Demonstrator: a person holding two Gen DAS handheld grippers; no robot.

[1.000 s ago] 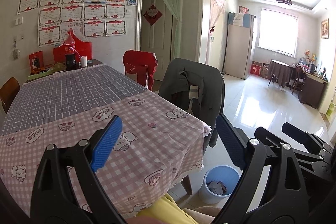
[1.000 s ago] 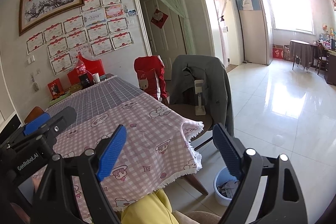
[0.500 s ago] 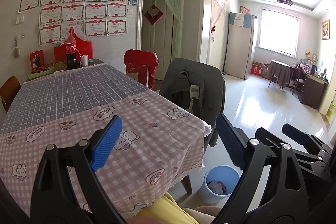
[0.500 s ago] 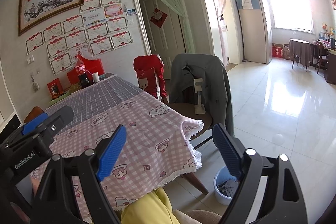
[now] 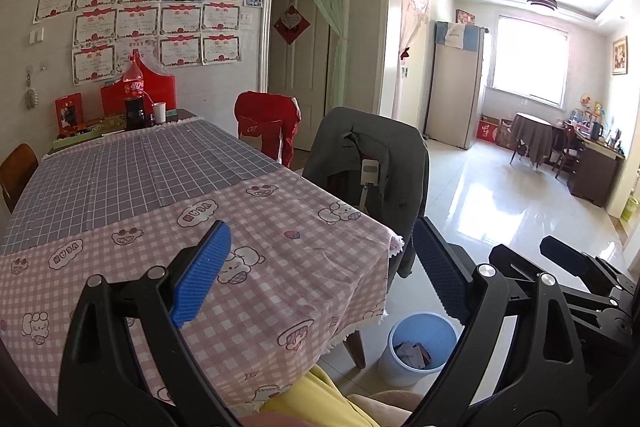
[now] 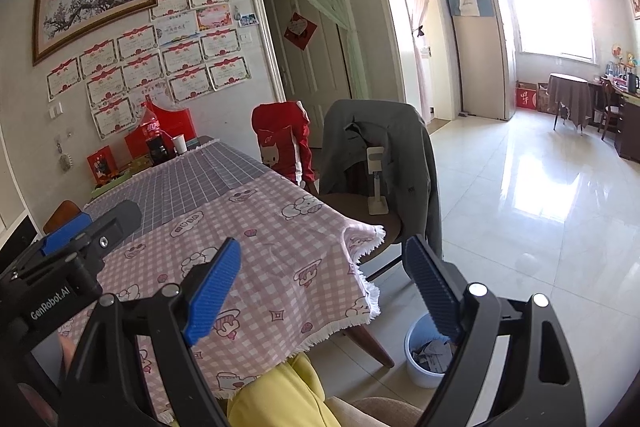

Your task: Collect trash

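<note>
Left wrist view: the left gripper (image 5: 320, 271) is held level above the near end of the table (image 5: 120, 163), its blue pads spread wide with nothing between them, looking down the length of the tabletop. At 4 o'clock of it the right gripper (image 5: 576, 263) shows as a black frame, raised over the floor beside the table corner.

Right wrist view: the right gripper (image 6: 322, 287) also stands with its fingers parted and bare, aimed past the fringed corner of the pink checked cloth (image 6: 280, 259). The left gripper (image 6: 80, 231) sits at 9 o'clock, its black body carrying white lettering that reads "GenRobot.AI".

The blue bin (image 5: 422, 347) stands on the tiled floor at 5 o'clock of the table corner, just beside a chair leg, with scraps of paper trash (image 5: 412, 353) lying inside; in the right view the bin (image 6: 420, 359) is partly hidden behind the right-hand finger.

At the far end of the table stands a cola bottle (image 5: 134, 95) with a red label whose script is too small to read, a white cup (image 5: 159, 113) beside it. The pink cloth bears cartoon bubbles with letters, not legible. A grey jacket (image 5: 368, 155) hangs over the nearest chair.
</note>
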